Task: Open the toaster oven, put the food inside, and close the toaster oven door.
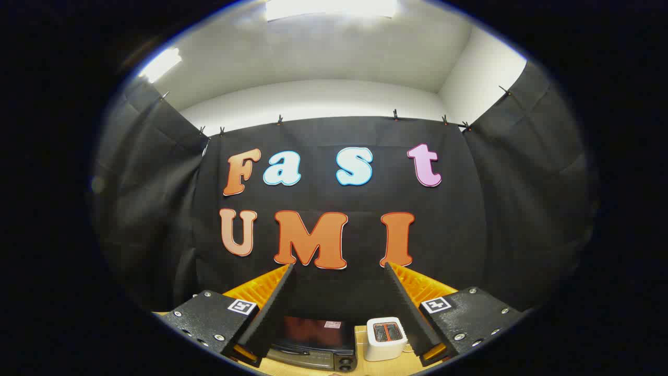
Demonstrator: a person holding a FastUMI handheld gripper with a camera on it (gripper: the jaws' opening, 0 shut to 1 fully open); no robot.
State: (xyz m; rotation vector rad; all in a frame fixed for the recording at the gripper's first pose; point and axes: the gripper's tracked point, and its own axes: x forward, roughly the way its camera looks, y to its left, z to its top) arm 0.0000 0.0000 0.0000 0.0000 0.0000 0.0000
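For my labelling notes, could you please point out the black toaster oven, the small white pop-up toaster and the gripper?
Black toaster oven (313,342): gripper view, its closed glass door.
Small white pop-up toaster (386,339): gripper view, its front face.
Gripper (339,266): gripper view, midway between its open fingertips.

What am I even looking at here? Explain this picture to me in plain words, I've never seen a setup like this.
This is taken by a camera riding on a hand-held gripper, a two-fingered tool a person carries to do chores. It looks forward along the fingers, the dark wedges with orange ribbed sides rising from the bottom. They stand wide apart and hold nothing.

The gripper is tilted upward, so mostly you see the booth's black cloth wall, with white ceiling above.

Low down, between the fingers, is a wooden table. On it sits a black toaster oven with its glass door shut, and beside it a small white toaster with two slots. The food to be put inside can't be made out here.
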